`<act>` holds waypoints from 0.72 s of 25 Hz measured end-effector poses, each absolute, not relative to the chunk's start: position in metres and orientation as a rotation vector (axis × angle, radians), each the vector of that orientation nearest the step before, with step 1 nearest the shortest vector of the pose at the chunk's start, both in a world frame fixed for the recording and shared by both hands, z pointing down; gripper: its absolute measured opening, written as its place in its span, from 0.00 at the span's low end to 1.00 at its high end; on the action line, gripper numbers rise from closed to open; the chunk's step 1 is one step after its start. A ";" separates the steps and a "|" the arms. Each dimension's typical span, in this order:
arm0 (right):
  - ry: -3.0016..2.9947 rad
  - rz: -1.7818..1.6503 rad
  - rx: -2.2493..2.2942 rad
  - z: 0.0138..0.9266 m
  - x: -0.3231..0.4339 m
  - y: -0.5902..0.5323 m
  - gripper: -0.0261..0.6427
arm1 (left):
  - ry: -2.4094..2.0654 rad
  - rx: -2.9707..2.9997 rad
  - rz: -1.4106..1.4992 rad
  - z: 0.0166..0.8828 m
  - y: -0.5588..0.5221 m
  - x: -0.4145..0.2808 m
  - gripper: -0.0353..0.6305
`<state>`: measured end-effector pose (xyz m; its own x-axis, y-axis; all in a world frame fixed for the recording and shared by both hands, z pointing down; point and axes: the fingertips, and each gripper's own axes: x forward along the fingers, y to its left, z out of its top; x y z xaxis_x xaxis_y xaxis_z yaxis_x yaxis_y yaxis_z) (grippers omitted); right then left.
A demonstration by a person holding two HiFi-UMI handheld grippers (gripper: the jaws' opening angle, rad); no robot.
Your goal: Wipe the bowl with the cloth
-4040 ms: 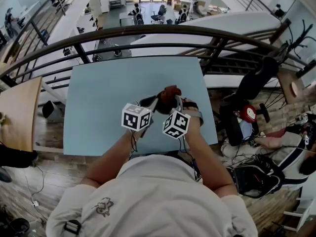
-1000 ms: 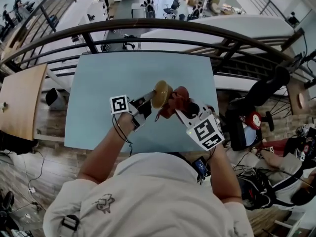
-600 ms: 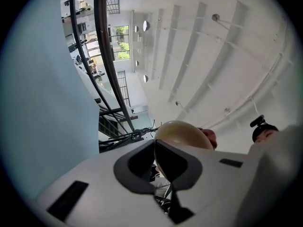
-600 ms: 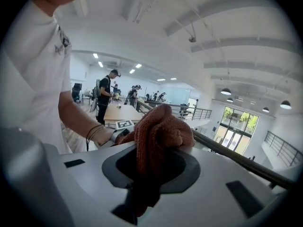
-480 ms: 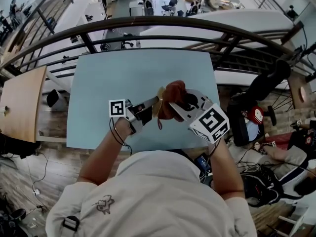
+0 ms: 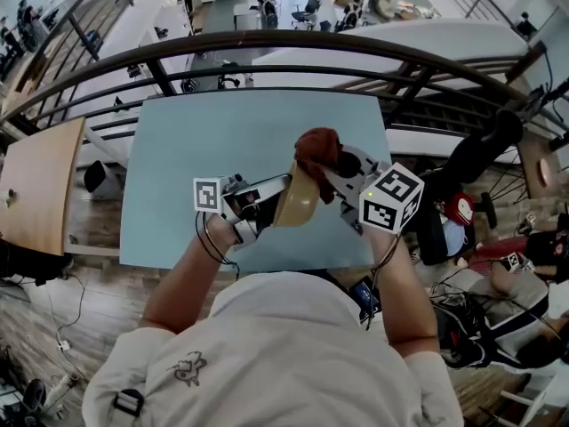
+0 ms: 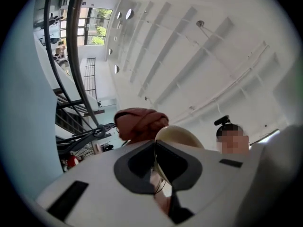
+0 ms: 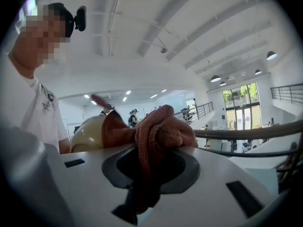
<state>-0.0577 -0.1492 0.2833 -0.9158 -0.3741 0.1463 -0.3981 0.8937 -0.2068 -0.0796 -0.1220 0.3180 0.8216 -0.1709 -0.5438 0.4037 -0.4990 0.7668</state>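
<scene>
As my left gripper (image 7: 155, 161) clamps the rim of the glossy cream bowl (image 6: 300, 205), my right gripper (image 8: 142, 171), clenching the rust-red knitted cloth (image 8: 161, 126), should sweep the wall evenly.

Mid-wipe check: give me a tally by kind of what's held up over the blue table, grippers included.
bowl: 1, tan, rim clamped in the left gripper's jaws
cloth: 1, reddish-brown, bunched in the right gripper's jaws
grippers: 2, left gripper and right gripper
Total: 4
</scene>
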 end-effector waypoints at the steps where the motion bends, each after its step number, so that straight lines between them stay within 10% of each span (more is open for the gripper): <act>1: -2.959 0.409 0.594 0.289 -0.059 -0.149 0.18 | 0.188 1.977 -0.729 0.311 -0.122 -0.080 0.09; 18: -2.947 0.743 0.402 0.340 -0.102 -0.095 0.18 | -0.167 2.055 -0.825 0.301 -0.175 -0.103 0.09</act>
